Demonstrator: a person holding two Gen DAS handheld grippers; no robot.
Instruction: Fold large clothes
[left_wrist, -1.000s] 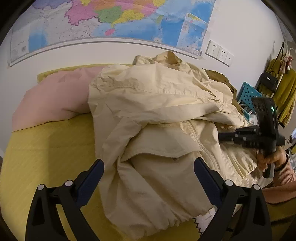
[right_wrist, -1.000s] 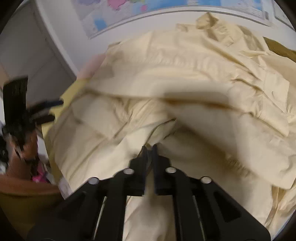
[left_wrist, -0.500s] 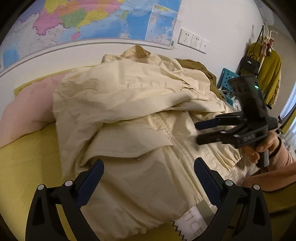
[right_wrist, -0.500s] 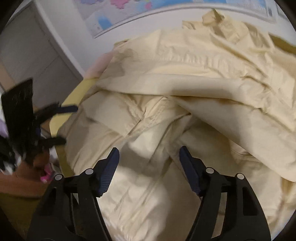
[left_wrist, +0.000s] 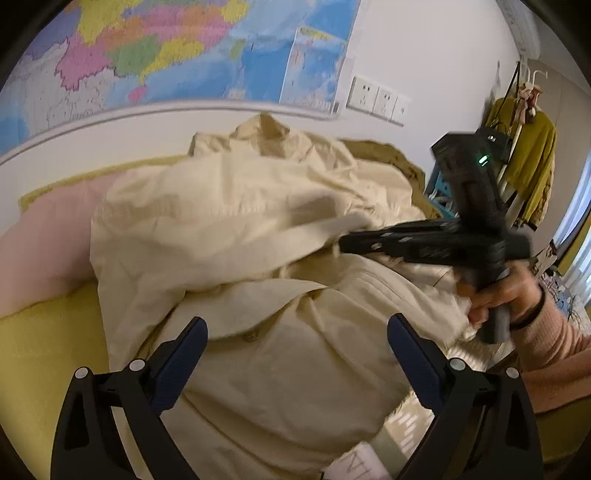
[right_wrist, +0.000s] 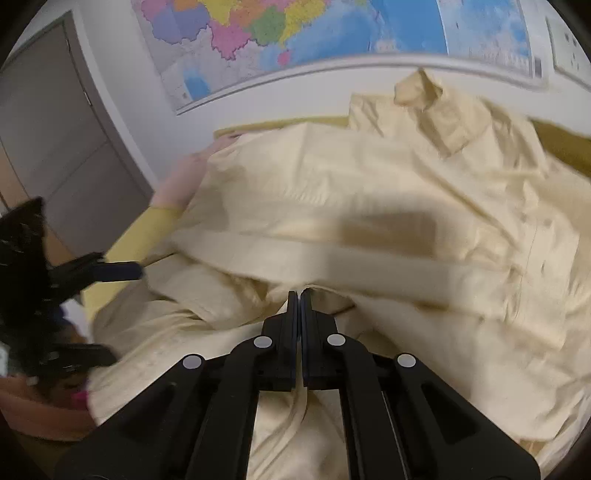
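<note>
Cream jacket (left_wrist: 280, 236): one. Right hand-held gripper (right_wrist: 299, 295) clamped on jacket fold; left hand-held gripper (left_wrist: 297, 325) apart.

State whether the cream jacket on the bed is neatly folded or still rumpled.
Still rumpled. The cream jacket lies in loose, uneven layers on the bed, with its collar sticking up.

Soft, even indoor light fills the room, brighter from the window (left_wrist: 576, 221) far off to my right. Both pictures bulge like a fishbowl, black at the corners. The jacket (right_wrist: 388, 206) ahead of my right claw (right_wrist: 299, 295) smears with motion blur; a soft shadow lies across it.
</note>
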